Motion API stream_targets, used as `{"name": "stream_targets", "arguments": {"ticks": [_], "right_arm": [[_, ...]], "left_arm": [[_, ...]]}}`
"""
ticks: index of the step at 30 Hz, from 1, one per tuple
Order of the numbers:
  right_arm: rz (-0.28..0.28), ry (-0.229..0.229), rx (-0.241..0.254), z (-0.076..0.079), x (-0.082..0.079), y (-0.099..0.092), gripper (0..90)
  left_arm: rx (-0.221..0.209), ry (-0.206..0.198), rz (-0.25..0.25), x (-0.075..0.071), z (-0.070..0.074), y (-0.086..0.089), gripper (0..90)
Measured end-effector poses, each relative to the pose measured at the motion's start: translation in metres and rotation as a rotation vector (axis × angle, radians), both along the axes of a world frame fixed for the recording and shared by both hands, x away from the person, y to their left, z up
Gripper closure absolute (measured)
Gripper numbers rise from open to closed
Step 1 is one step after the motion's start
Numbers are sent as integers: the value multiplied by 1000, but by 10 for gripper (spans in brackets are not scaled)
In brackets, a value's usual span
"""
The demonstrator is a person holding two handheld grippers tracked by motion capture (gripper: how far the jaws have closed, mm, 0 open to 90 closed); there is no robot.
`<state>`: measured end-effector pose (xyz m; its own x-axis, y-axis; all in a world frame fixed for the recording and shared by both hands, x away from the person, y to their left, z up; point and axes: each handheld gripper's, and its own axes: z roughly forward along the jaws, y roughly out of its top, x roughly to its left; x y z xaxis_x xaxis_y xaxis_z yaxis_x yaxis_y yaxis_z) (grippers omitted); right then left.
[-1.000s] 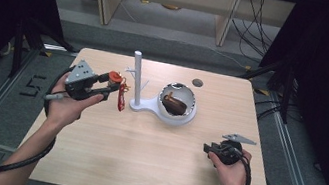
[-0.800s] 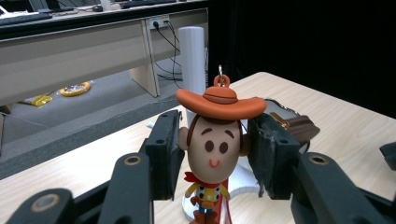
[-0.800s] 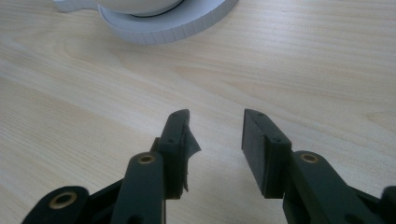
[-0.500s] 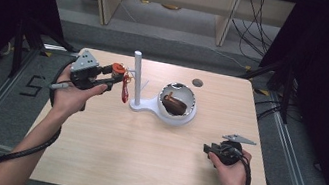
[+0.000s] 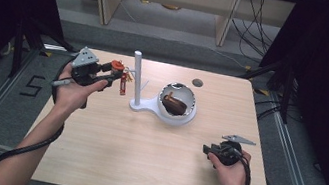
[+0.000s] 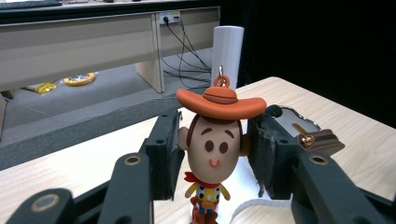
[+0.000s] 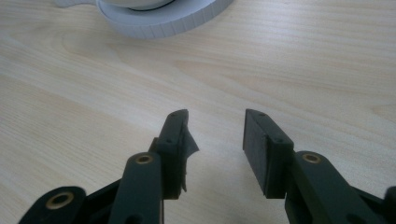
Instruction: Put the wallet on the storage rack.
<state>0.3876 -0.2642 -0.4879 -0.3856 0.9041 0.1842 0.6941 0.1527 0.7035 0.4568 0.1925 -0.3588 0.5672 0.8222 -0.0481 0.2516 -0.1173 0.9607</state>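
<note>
My left gripper is shut on a small cowboy figure with an orange hat, held above the table's far left just left of the white post. In the left gripper view the pads squeeze the figure's head from both sides, a metal ring tops its hat, and the white post rises behind. The post's stand carries a white bowl holding a brown zip pouch. My right gripper rests low near the front right, open, nothing between its fingertips.
A dark round hole sits in the wooden table behind the bowl. The stand's white base lies ahead of the right gripper. Shelving and cables stand on the floor beyond the far edge.
My left hand has carried the cowboy figure toward the table's far side, still beside the post. The right hand has stayed put.
</note>
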Motion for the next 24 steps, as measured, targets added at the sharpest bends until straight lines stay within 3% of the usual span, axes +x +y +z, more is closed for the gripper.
{"name": "stream_targets", "arguments": {"ticks": [10, 11, 14, 15, 16, 17, 18, 24], "right_arm": [[2, 12, 0, 1, -1, 1, 610], [-16, 37, 27, 1, -2, 3, 610], [-17, 40, 26, 1, -2, 3, 610], [2, 7, -3, 0, -1, 1, 610], [4, 6, -4, 0, -1, 1, 610], [4, 6, -3, 0, -1, 1, 610], [-15, 38, 26, 1, -2, 3, 609], [-18, 32, 19, 1, -3, 1, 609]], "left_arm": [[6, 9, 17, 6, -2, 4, 551], [6, 9, 19, 7, -1, 4, 550], [6, 14, 22, 9, -1, 4, 550], [6, 14, 23, 10, -2, 4, 550], [7, 15, 25, 10, -2, 4, 550], [6, 16, 26, 11, -2, 4, 551], [6, 21, 28, 12, -3, 4, 550], [6, 31, 35, 15, -6, 5, 550]]}}
